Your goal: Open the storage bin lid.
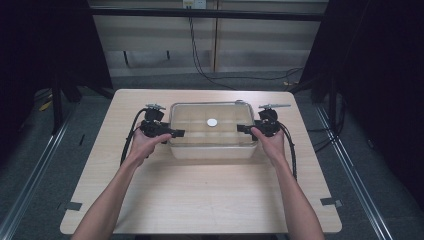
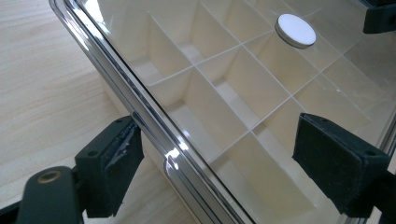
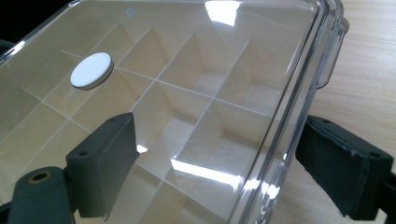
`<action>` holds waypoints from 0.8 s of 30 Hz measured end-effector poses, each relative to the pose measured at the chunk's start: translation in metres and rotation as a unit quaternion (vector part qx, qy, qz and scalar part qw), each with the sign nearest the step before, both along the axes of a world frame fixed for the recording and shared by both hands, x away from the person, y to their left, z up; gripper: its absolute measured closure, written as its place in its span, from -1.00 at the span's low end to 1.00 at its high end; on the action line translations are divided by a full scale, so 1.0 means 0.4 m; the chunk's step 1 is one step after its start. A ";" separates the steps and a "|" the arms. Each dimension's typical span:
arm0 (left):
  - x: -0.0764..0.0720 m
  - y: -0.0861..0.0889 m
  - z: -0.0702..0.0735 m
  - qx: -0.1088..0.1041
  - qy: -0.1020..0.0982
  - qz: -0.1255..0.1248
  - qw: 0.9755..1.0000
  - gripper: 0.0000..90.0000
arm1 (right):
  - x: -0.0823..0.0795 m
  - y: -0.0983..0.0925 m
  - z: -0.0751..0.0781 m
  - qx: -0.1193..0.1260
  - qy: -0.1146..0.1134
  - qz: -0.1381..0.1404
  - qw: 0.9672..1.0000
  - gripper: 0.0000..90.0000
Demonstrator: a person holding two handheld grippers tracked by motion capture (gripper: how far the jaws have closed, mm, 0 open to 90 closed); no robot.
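A clear plastic box [image 1: 210, 150] with a see-through lid and cream dividers inside stands on the far half of the table. A white round disc [image 1: 212, 122] lies on the lid's middle; it is also the disc [image 2: 295, 30] and the disc [image 3: 91, 71]. My left gripper [image 1: 177, 133] is at the box's left edge. In the left gripper view the left gripper [image 2: 217, 135] straddles the lid's rim [image 2: 154, 135], pads apart. My right gripper [image 1: 242, 128] is at the box's right edge. In the right gripper view the right gripper [image 3: 217, 130] straddles the rim [image 3: 285, 140] the same way, open.
The box sits on a light wooden table [image 1: 200, 200] with bare wood in front of it and at both sides. A clear latch [image 3: 329, 56] hangs on the box's side. The right gripper's jaw [image 2: 380, 16] shows far off. Dark floor and cables lie beyond.
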State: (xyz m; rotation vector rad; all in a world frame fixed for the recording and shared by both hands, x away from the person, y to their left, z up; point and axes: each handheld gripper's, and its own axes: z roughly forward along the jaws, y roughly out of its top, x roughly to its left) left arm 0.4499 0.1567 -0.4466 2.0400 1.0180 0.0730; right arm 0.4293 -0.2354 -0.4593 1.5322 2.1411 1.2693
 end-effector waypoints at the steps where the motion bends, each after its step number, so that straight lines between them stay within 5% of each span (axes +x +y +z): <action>1: -0.001 -0.001 0.001 0.000 0.000 -0.005 1.000 -0.63 | 0.000 0.001 0.001 0.000 0.002 -0.001 1.000 -0.72; 9: -0.008 0.003 0.003 -0.001 -0.007 -0.003 1.000 -0.55 | 0.000 -0.004 -0.013 0.023 -0.002 -0.007 1.000 -0.74; 12: -0.010 0.001 0.004 0.001 -0.009 0.001 1.000 -0.55 | -0.004 0.007 -0.004 0.001 -0.013 -0.011 1.000 -0.75; 24: -0.016 0.000 0.001 -0.009 -0.022 0.013 1.000 -0.51 | -0.007 0.011 -0.003 0.000 -0.010 -0.017 1.000 -0.75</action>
